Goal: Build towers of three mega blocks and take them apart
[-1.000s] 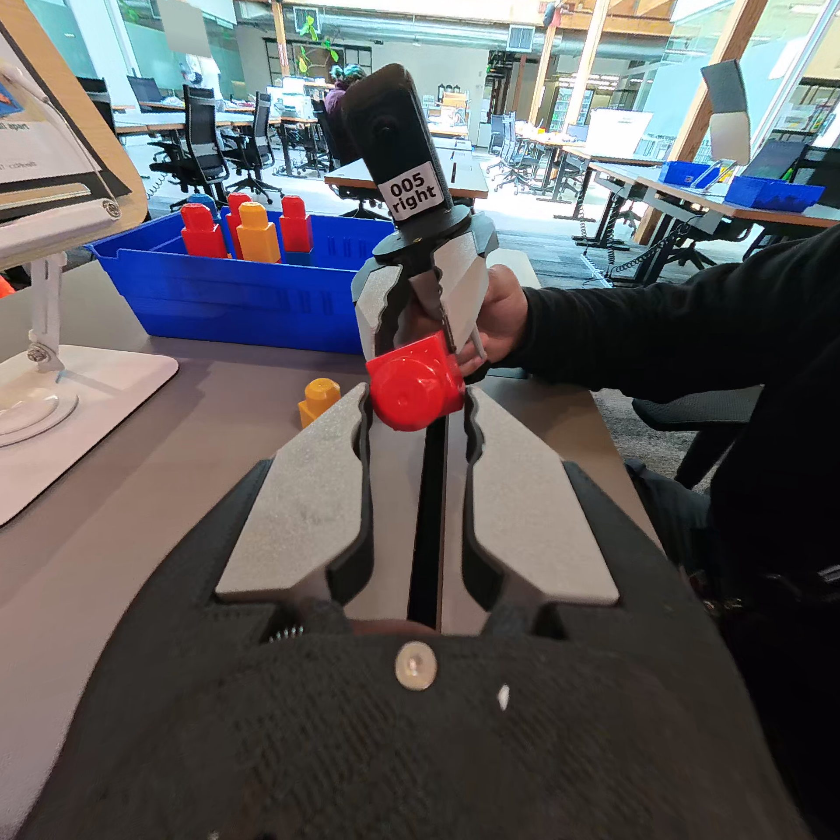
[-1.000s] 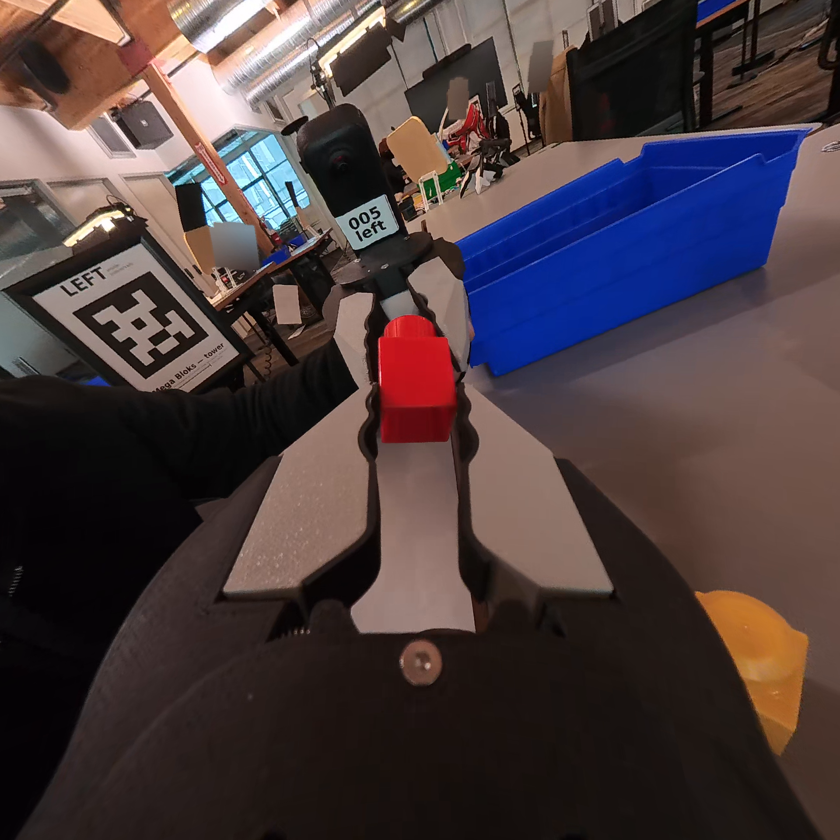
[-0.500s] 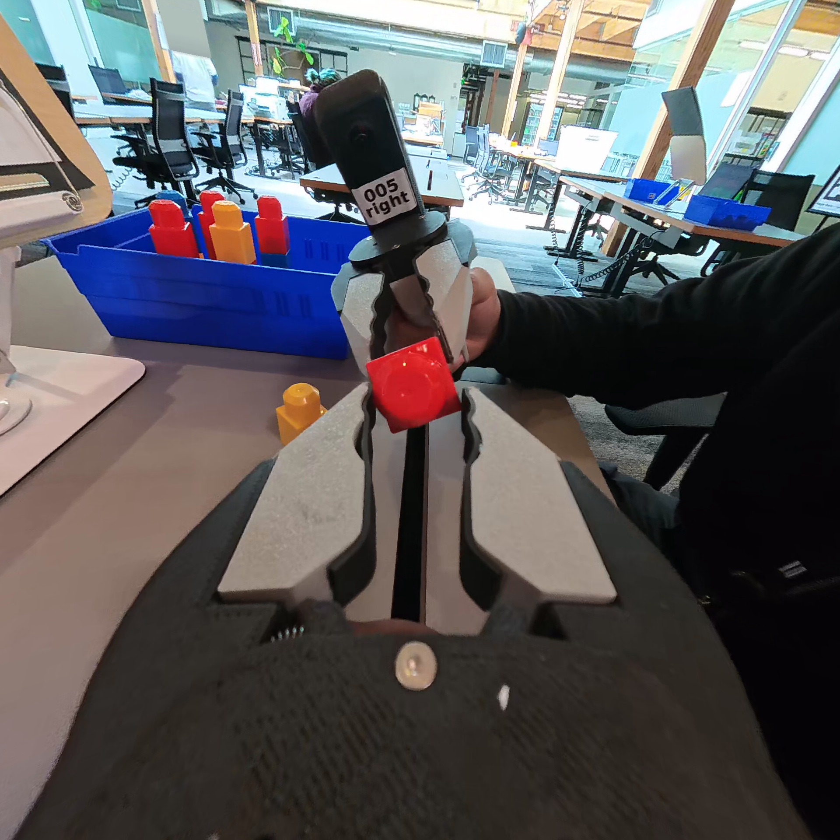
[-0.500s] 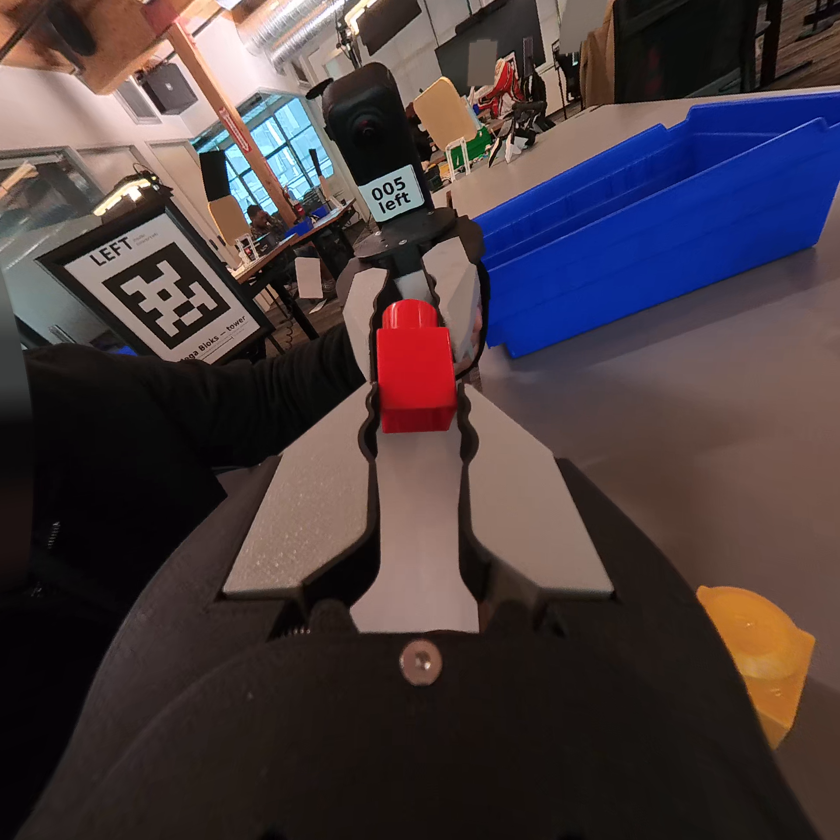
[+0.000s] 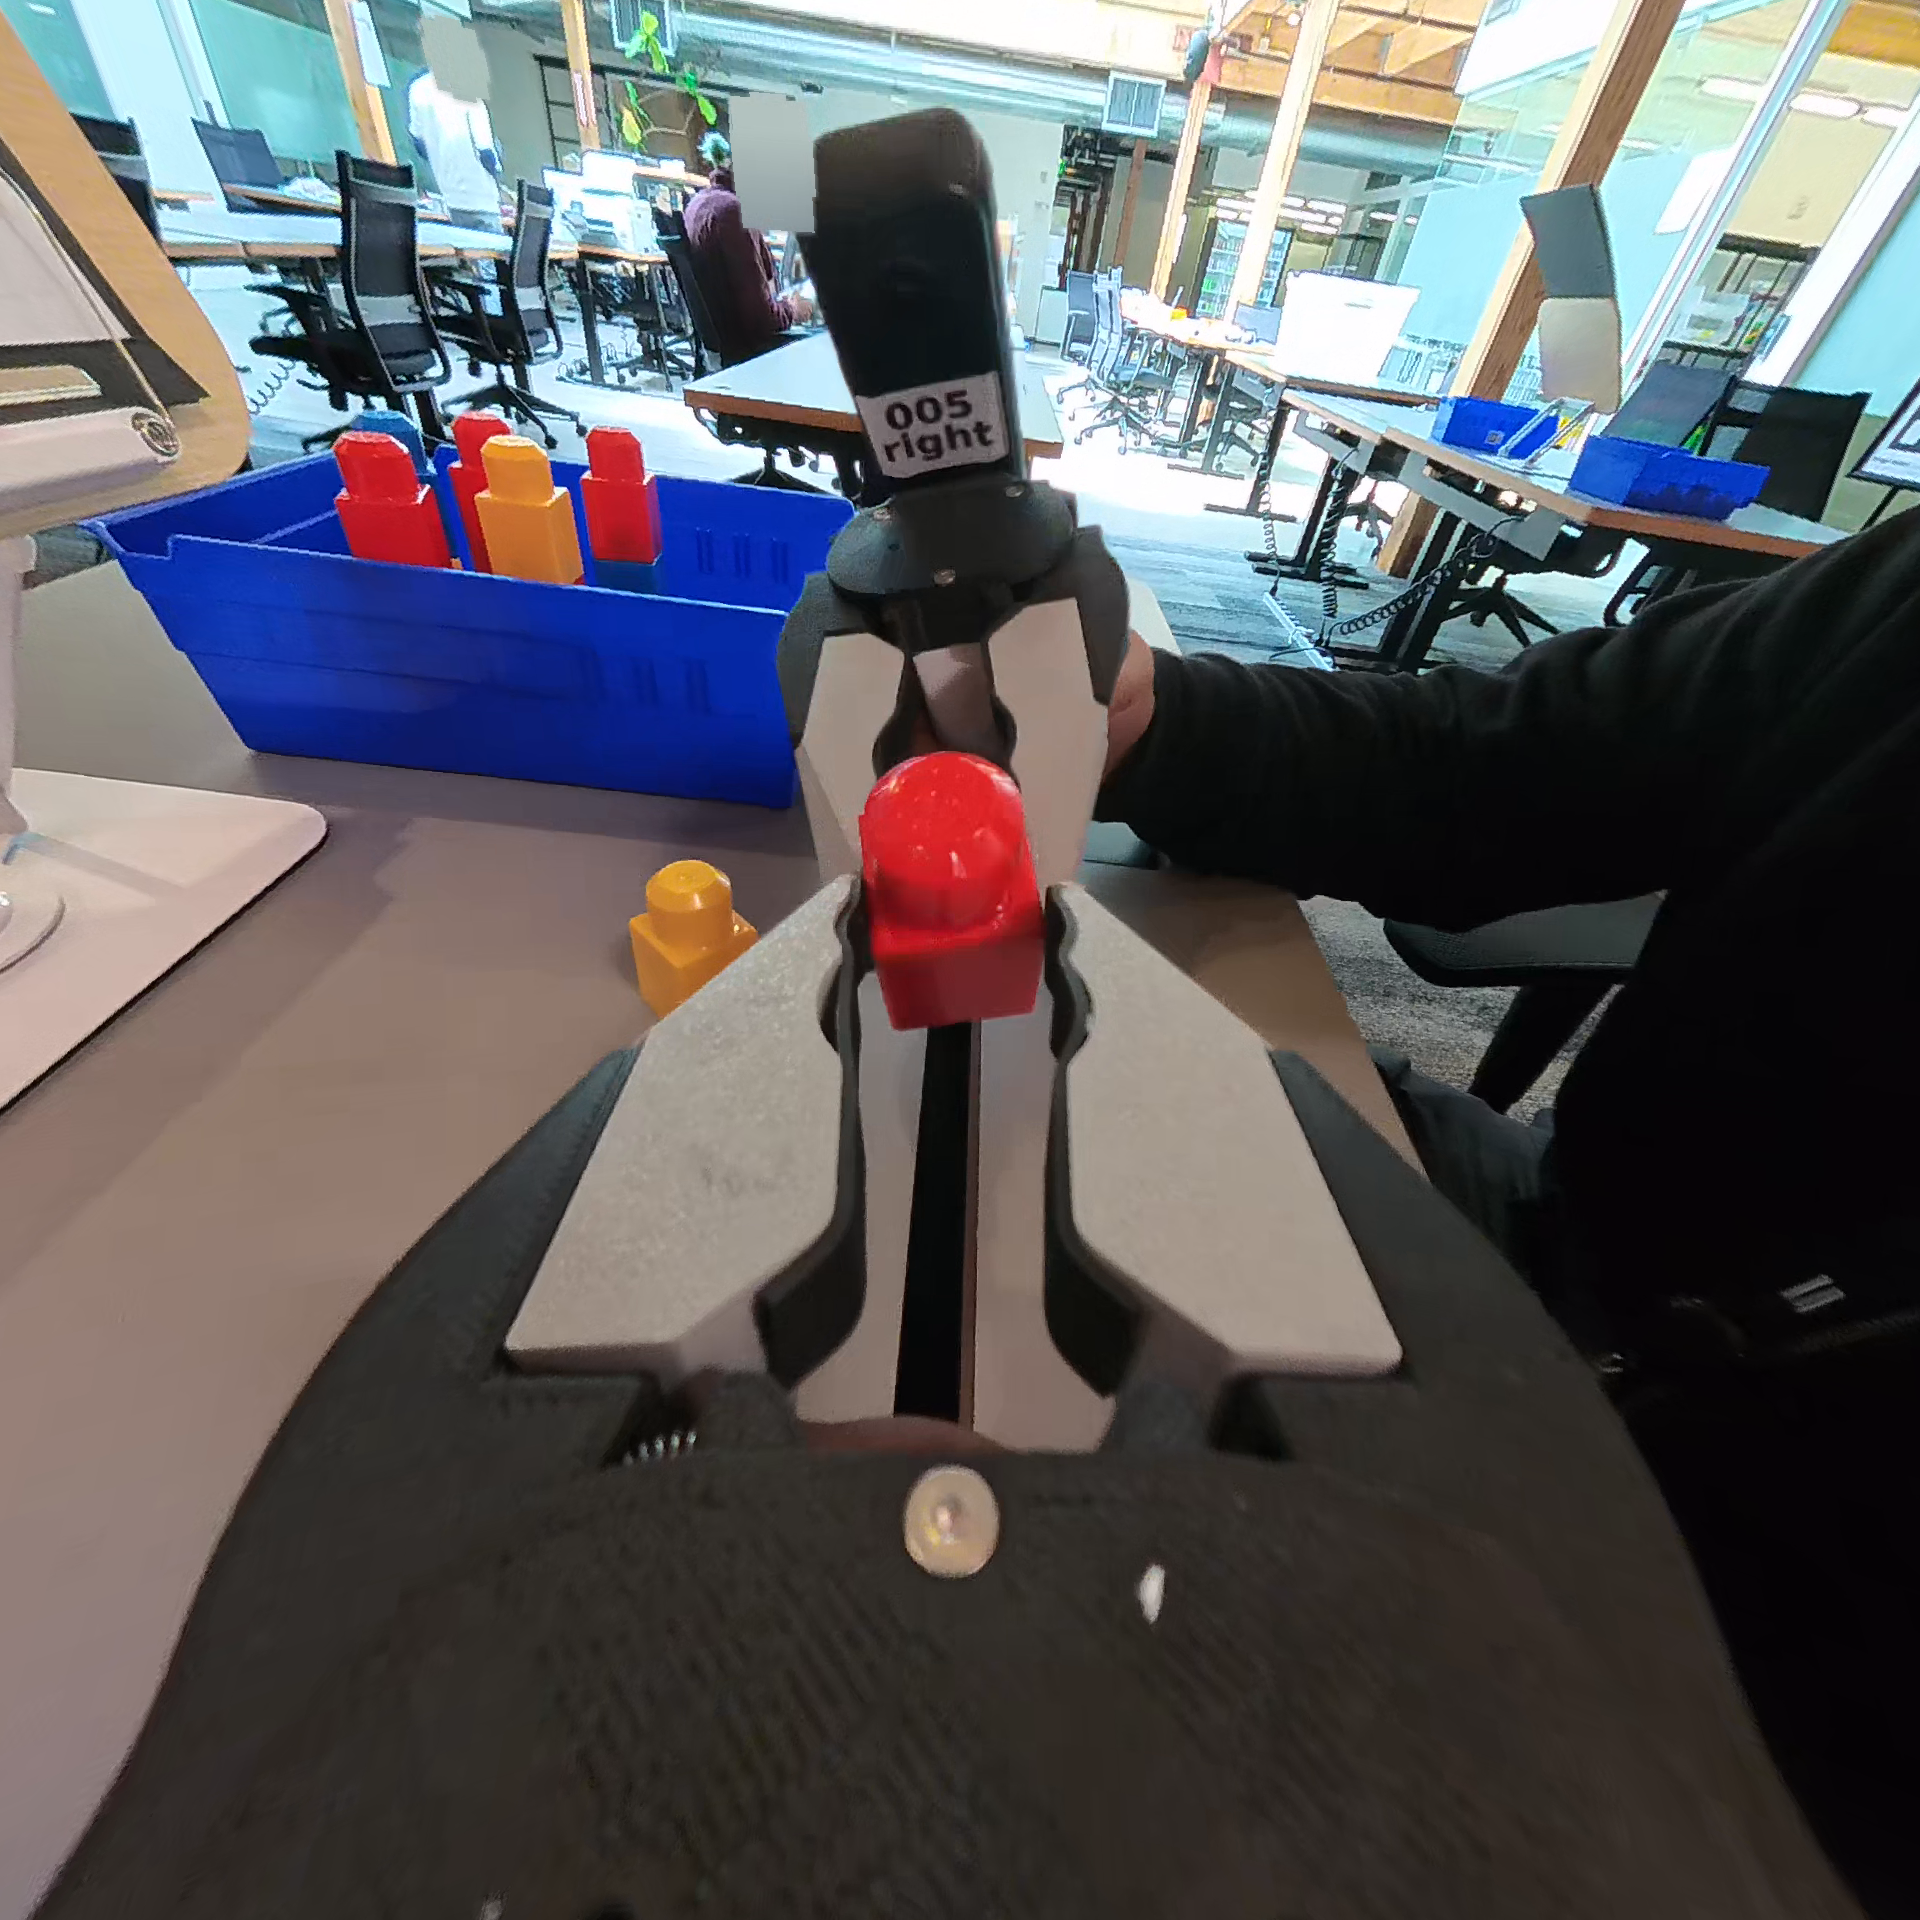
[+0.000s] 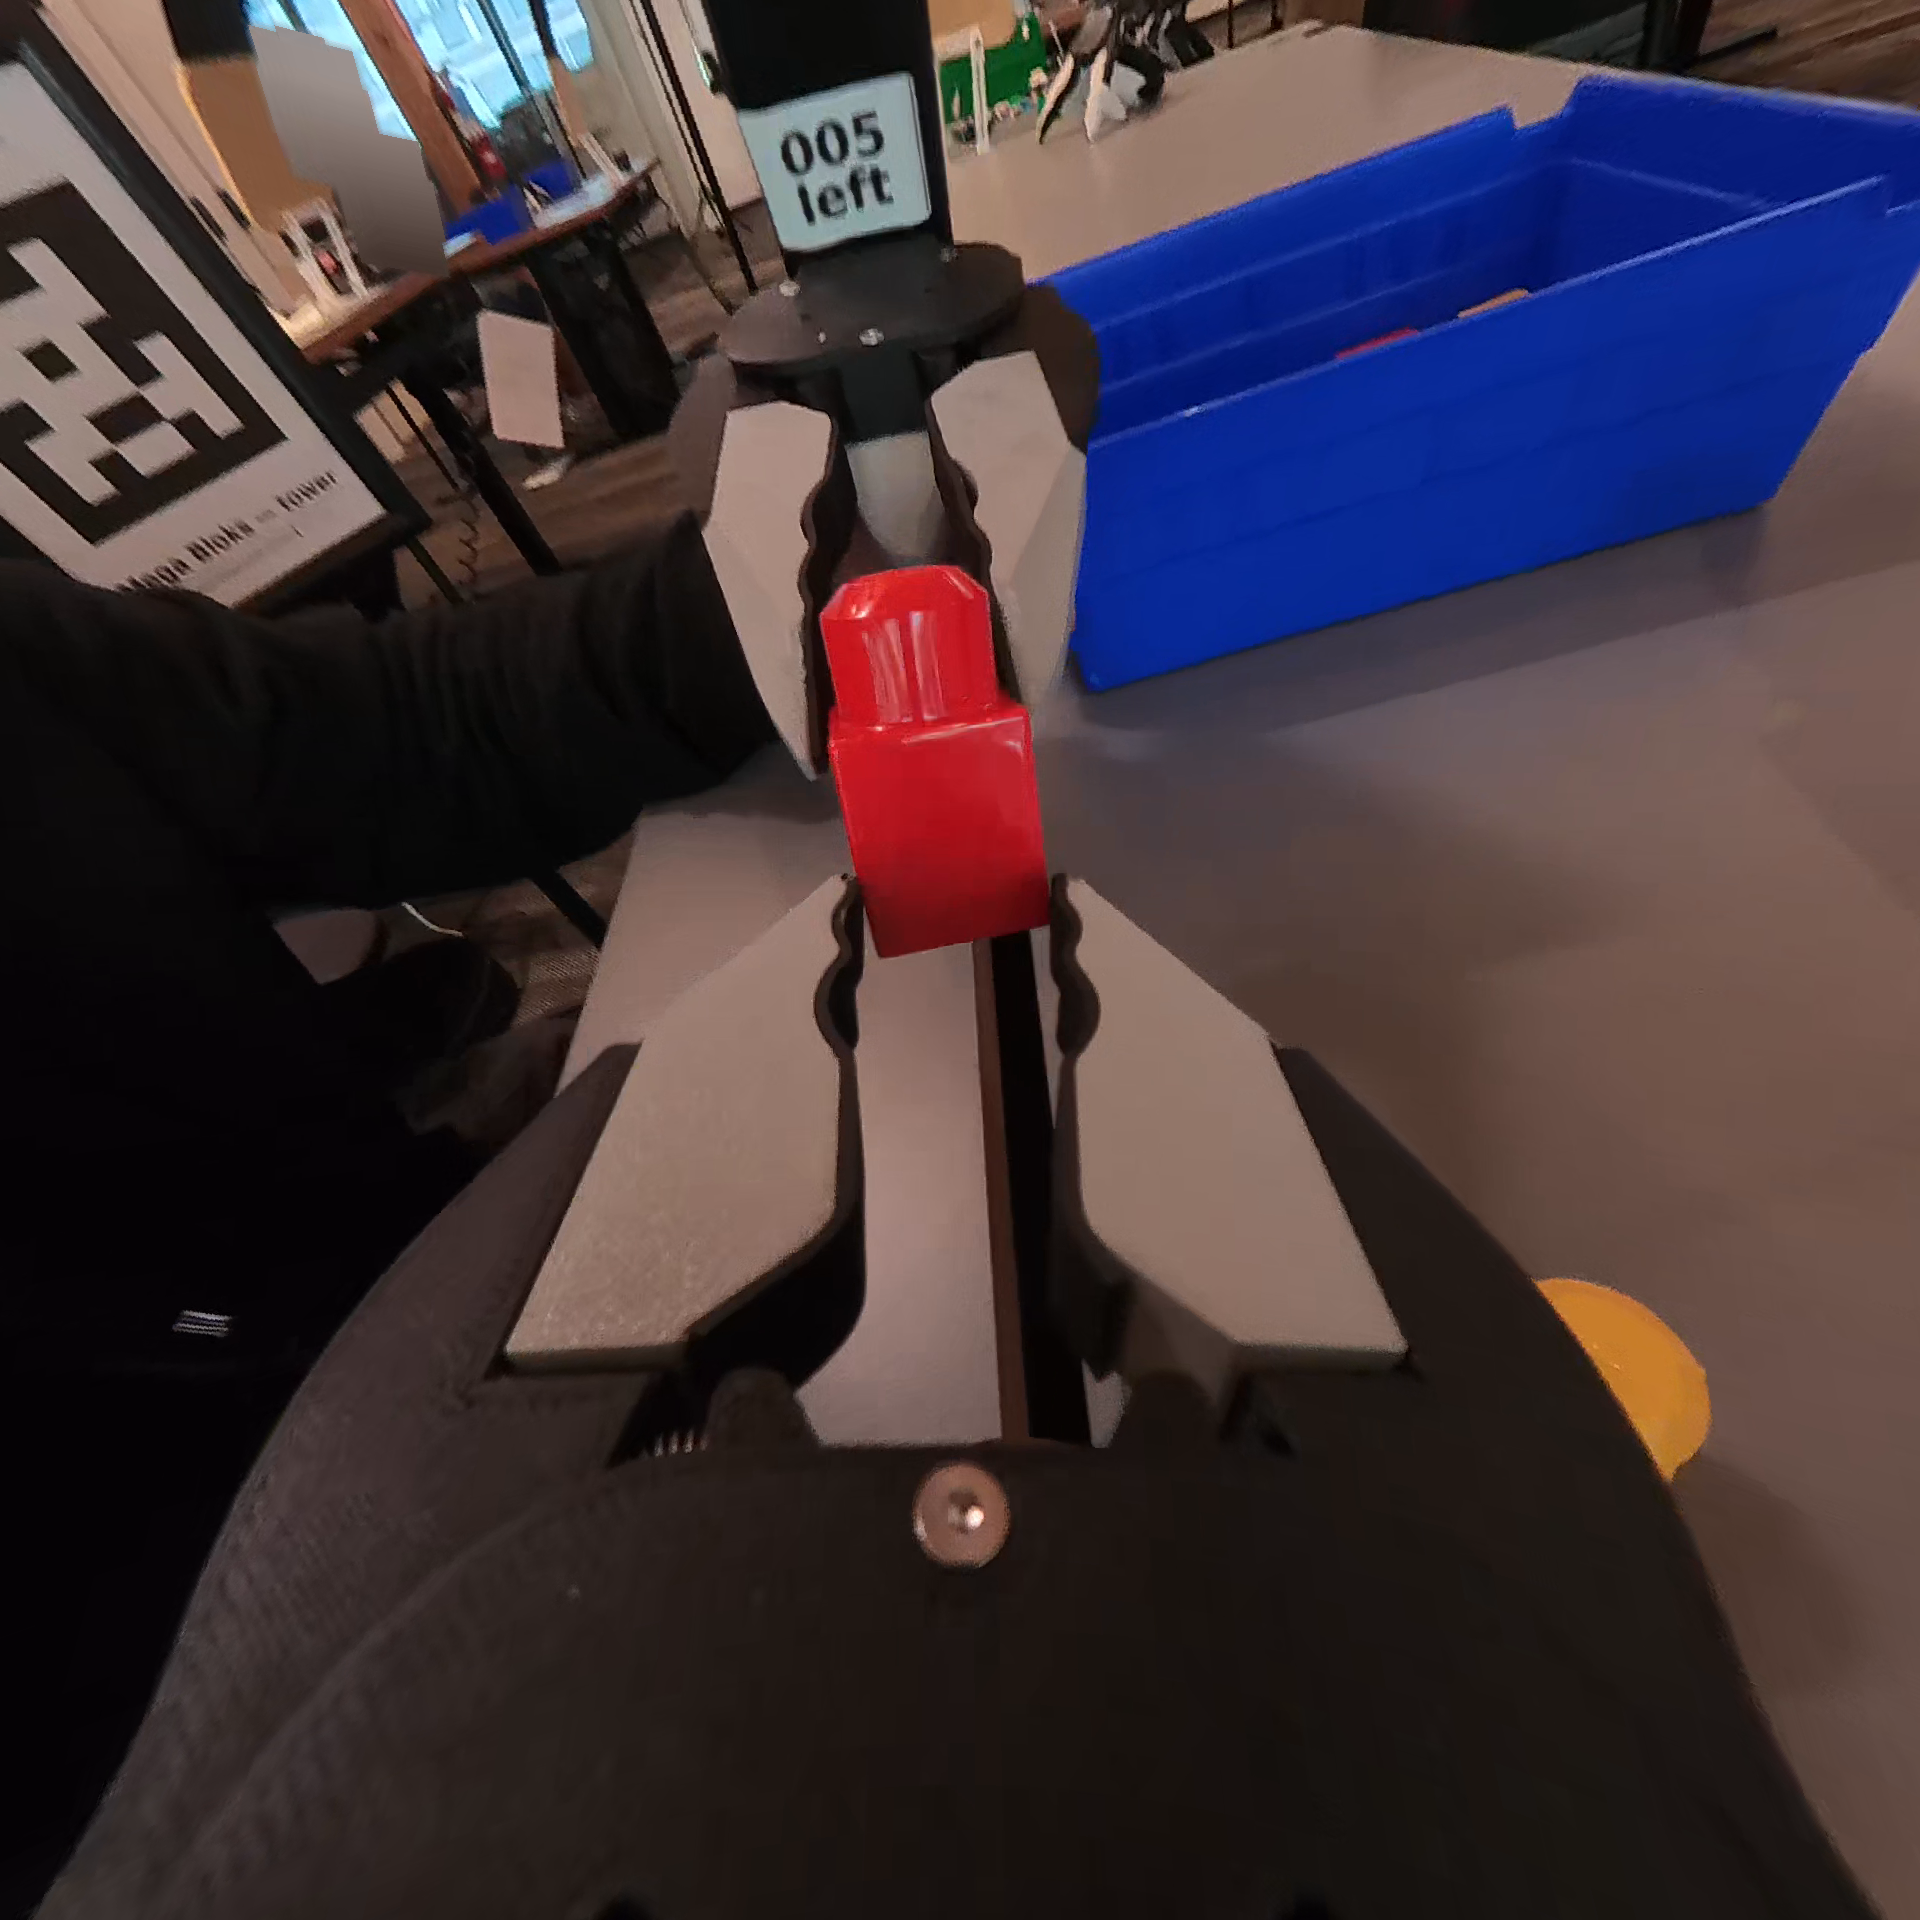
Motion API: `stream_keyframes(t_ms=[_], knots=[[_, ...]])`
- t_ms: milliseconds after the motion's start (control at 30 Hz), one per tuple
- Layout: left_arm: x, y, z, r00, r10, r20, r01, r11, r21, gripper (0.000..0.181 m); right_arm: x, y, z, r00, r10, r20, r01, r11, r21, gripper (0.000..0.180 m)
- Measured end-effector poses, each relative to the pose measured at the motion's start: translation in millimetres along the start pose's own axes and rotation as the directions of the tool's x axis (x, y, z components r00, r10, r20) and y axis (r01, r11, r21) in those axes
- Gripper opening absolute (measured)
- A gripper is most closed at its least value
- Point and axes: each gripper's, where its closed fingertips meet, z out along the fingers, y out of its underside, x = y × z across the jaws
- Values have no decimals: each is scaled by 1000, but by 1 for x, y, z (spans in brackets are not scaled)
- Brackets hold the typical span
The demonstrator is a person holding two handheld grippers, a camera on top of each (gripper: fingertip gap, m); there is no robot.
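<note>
From the left wrist view, we see our left gripper (image 5: 951, 914) closed onto a red block (image 5: 951, 894), its fingers pressing the block's lower sides. Just behind the block, the right gripper (image 5: 961, 748) faces us, its fingers either side of the block's stud; whether they grip it we cannot tell here. Left of the red block, an orange block (image 5: 688, 933) stands alone on the tabletop (image 5: 312, 1039). Farther back on that side, a blue bin (image 5: 468, 665) holds several upright stacks of red and orange blocks.

From the right wrist view, the right gripper (image 6: 954, 914) has its fingers against the base of the red block (image 6: 935, 810), with a narrow gap between the jaws behind it. The left gripper (image 6: 904, 665) flanks the stud beyond. The blue bin (image 6: 1455, 447) lies right of the block, and the orange block (image 6: 1621, 1382) peeks out low on the right.

We judge the work midway: one single block is shared between both grippers, one lies loose, stacks remain in the bin.
</note>
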Motion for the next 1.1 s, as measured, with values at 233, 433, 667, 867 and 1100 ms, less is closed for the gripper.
stream_keyframes(t_ms=[233, 433, 667, 867, 1100], knots=[[-2, 8, 4, 1000, 0, 12, 1, 999, -43, 32, 4, 12, 10, 998, -33, -50, 29, 997, -74, 39], [-2, 15, 6, 1000, -12, 1, 12, 998, -69, 31, 5, 6, 4, 997, -47, -66, 44, 998, -49, 41], [9, 17, 8, 997, -34, -73, 29, 997, -69, 32, -8, 0, 7, 992, -125, -31, 125, 992, -13, 32], [3, 16, 8, 996, -62, -61, 59, 997, -45, 32, -2, 0, 7, 994, -92, -57, 90, 996, -27, 32], [-8, 12, 1, 998, -59, -9, 59, 998, -5, 33, 12, -16, -15, 989, -69, -134, 75, 996, 44, 32]])
